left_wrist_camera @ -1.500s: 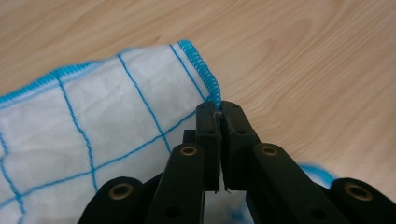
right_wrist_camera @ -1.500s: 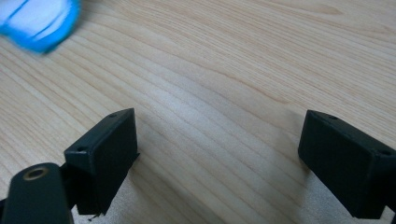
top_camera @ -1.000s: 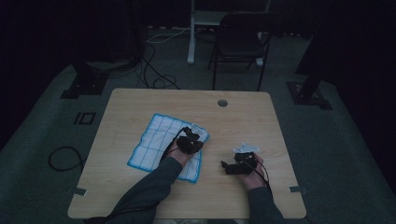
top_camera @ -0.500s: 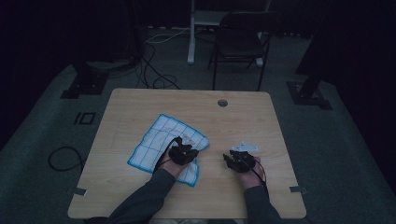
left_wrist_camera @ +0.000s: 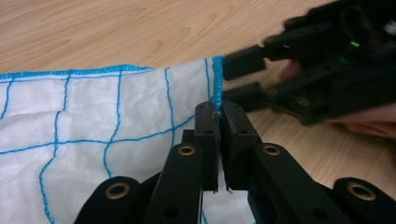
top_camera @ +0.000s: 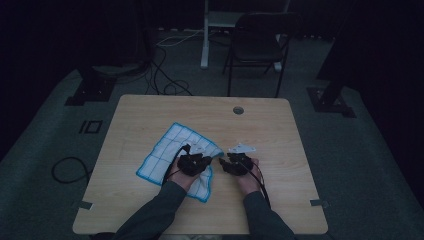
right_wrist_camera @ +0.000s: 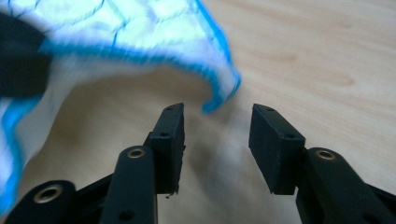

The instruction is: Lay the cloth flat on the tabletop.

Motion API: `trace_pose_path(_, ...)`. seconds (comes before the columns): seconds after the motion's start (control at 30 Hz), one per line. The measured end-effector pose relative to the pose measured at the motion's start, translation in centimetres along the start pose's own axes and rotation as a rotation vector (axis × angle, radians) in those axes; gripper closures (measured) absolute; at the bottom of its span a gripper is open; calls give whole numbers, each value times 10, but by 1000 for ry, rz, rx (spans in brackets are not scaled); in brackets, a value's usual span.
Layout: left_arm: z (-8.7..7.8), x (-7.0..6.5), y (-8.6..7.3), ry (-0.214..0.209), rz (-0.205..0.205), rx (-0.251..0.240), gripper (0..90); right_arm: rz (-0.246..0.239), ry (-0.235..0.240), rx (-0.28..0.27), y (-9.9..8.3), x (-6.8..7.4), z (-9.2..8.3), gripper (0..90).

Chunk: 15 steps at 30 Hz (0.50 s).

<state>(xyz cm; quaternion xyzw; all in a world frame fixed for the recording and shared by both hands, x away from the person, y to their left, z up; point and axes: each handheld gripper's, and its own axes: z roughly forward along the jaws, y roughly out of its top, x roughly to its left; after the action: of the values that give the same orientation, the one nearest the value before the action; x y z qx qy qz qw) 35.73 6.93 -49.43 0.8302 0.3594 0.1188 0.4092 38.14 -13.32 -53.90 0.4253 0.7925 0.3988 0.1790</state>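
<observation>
High view: dim, jaw detail hard to read. Cloth (top_camera: 167, 152) lies left of centre on the tabletop (top_camera: 150, 112); both forearms enter from the bottom, left gripper (top_camera: 196, 161) over the cloth's near right part, right gripper (top_camera: 235, 162) just beside it.
Left gripper view: left gripper (left_wrist_camera: 218, 122) clamped on the cloth (left_wrist_camera: 93, 121) edge, lower cloth cut off.
Right gripper view: blurred; right gripper (right_wrist_camera: 217, 128) jaws apart, just reopening a little, nothing between, cloth (right_wrist_camera: 140, 32) corner hanging just ahead
</observation>
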Motion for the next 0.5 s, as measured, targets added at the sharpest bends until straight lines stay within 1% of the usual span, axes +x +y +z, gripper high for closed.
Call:
trace_pose_path(0.03, 0, 0, -1, -2, 2, 2, 862, 7, -12, 0, 2, -2, 2, 591)
trace_pose_path(0.1, 1, -1, -2, -9, 0, 6, 862, 9, -28, 10, 6, -6, 5, 709)
trace_pose_path(0.17, 3, -2, -4, -25, -7, 15, 860, -5, -66, 13, 9, -10, 5, 831)
trace_pose_path(0.2, 4, -3, -5, -33, -6, 18, 857, -9, -72, 12, 10, -12, 4, 849)
trace_pose_path(0.27, 6, -6, -8, -72, 1, 27, 830, -33, -103, 24, 13, -15, 3, 855)
trace_pose_path(0.3, 7, -8, -8, -77, 6, 28, 801, -43, -135, 36, 14, -18, 3, 847)
trace_pose_path(0.37, 5, -9, -9, -77, 12, 24, 733, -24, -154, 40, 16, -24, 2, 842)
trace_pose_path(0.43, 1, -6, -10, -73, 7, 19, 719, 1, -192, 44, 16, -32, -1, 807)
trace_pose_path(0.5, -4, 0, -12, -47, -1, 19, 695, 25, -224, 41, 16, -39, -4, 799)
